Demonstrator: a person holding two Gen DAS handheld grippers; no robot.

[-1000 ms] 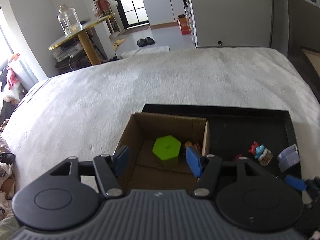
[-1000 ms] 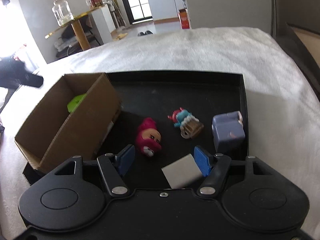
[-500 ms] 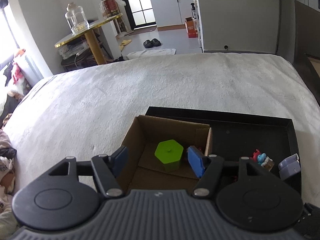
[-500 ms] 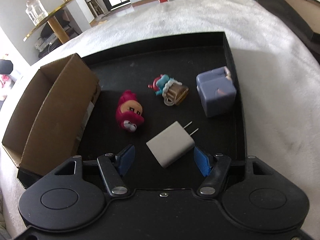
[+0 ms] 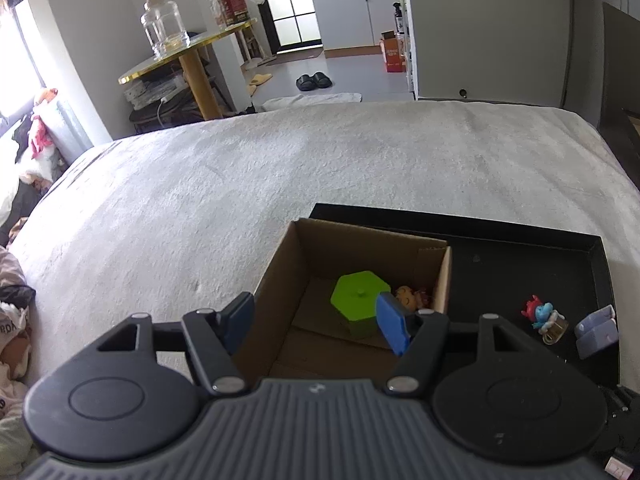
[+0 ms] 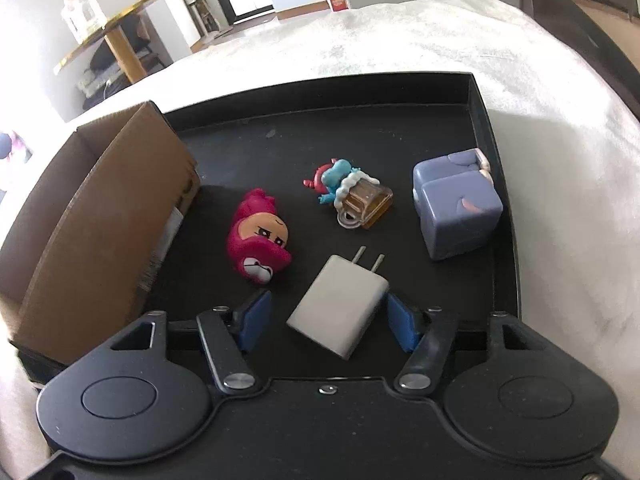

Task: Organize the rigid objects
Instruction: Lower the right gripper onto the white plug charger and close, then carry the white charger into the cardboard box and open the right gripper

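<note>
A white blanket-covered bed [image 6: 400, 40] was seen to carry a black tray [image 6: 476, 92], at whose left end a brown cardboard box [image 6: 100, 216] stood, already containing a green hexagonal container [image 5: 358, 298] and a small figurine that could not be clearly identified. On the open tray floor a lavender block-shaped toy [image 6: 460, 212] was placed at the right, a pink hooded figurine [image 6: 258, 242] lay near the box wall, and a blue-and-red figurine with a beer mug [image 6: 352, 192] lay between them. Nearest the camera a white two-prong USB charger [image 6: 340, 308] was lying flat, prongs pointed away, between the blue pads of the right gripper [image 6: 328, 320], whose jaws had just been closing around it; a gap was seen on the left side, and contact on the right could not be confirmed, so no grip was judged to be made yet. The charger was judged light, stiff and smooth-sided, so it was best taken across its broad plastic body, clear of the thin prongs, with a firm squeeze against slipping. The left gripper [image 5: 316, 324] was held moderately open and empty above the box.
</note>
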